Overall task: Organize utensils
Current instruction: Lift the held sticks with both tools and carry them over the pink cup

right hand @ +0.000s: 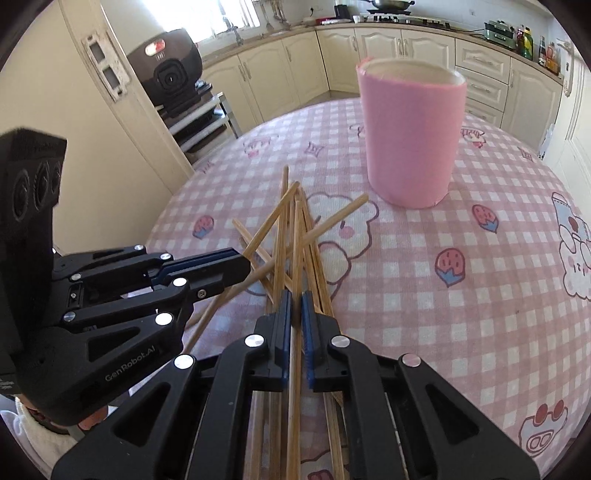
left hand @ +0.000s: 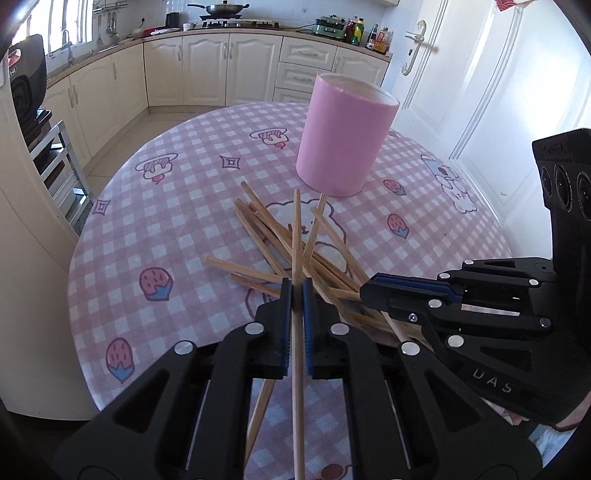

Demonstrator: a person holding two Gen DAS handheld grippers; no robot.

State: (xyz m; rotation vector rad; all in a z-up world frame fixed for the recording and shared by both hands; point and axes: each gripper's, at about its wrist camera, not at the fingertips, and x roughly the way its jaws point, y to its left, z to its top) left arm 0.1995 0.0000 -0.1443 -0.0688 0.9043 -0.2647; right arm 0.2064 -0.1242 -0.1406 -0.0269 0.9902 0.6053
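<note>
One pink holder [left hand: 345,136], roughly a dozen wooden chopsticks [left hand: 280,236], two grippers [left hand: 295,295].

Pink checked tablecloth [left hand: 177,206], cream cabinets [left hand: 207,70], white door [left hand: 480,74], wok on stove [left hand: 221,9], sauce bottles [left hand: 369,35].

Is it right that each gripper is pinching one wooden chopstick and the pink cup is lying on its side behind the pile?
Not quite. The pink cup stands upright with its open mouth up, as the left wrist view shows. The rest holds: the left gripper and the right gripper each pinch one wooden chopstick, and the cup is behind the pile of chopsticks.
</note>
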